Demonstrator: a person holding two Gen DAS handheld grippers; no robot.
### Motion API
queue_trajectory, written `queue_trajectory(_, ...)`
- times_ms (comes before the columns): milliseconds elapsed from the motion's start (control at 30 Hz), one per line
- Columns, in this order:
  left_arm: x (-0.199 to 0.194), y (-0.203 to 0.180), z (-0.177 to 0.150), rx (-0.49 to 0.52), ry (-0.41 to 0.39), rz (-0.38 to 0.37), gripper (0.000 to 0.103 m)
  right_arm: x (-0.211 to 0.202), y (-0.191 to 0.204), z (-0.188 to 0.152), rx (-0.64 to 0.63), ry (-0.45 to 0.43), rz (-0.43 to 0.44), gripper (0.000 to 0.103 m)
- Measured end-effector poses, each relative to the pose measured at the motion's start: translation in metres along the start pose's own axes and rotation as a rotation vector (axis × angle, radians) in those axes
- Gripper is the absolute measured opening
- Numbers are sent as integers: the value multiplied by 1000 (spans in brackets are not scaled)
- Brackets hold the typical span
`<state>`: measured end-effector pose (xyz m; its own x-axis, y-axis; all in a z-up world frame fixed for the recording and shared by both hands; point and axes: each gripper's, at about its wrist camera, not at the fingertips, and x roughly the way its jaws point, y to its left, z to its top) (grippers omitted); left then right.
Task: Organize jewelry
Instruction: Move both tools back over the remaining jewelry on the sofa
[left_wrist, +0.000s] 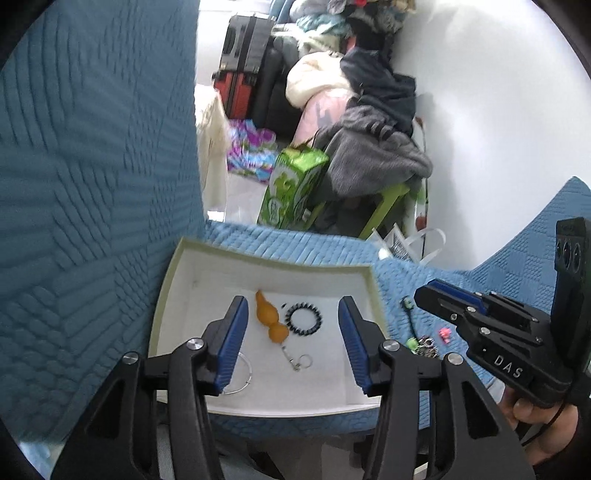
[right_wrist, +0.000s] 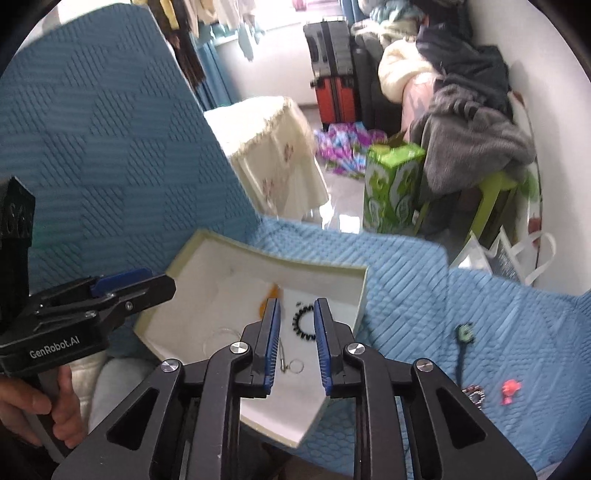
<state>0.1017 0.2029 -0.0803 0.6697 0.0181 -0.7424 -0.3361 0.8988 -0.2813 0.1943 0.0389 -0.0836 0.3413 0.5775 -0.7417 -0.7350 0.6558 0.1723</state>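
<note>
We hover both grippers over the white tray (left_wrist: 173, 295) on the blue quilted sofa cover (left_wrist: 92, 184), where an orange gourd keychain (left_wrist: 269, 317), a black beaded bracelet (left_wrist: 305, 319) and a thin wire hoop (left_wrist: 244, 373) are already gathered. The left gripper (left_wrist: 291, 332) has its jaws well apart and the right gripper (right_wrist: 295, 339) slightly apart, neither gripping anything. Right of the tray, a green charm cord (right_wrist: 463, 339), a beaded ring (right_wrist: 475, 395) and a pink charm (right_wrist: 510, 389) lie loose, apparently awaiting collection.

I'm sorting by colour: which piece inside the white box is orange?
The gourd-shaped pendant with the metal key ring, lying left of the black beaded bracelet in the white box. The thin wire hoop is silver.
</note>
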Motion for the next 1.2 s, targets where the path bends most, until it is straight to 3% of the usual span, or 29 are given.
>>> queue_trajectory(267, -37, -41, 11, 38, -99, -26, 52, -57, -13, 14, -19, -88, -6, 19)
queue_trajectory(533, -39, -84, -1, 32, -161, -65, 52, -85, -44, -1, -22, -133, -18, 19)
queue_trajectory(767, -26, -117, -15, 39, -155, -57, 52, -96, -78, -24, -22, -133, -35, 19)
queue_trajectory(967, -8, -138, -32, 30, -136, -94, 52, -106, -121, -48, 1, -159, -78, 19)
queue_trajectory(1200, 34, -167, -56, 53, -51, -138, 51, -94, -182, -91, 74, -143, -140, 19)
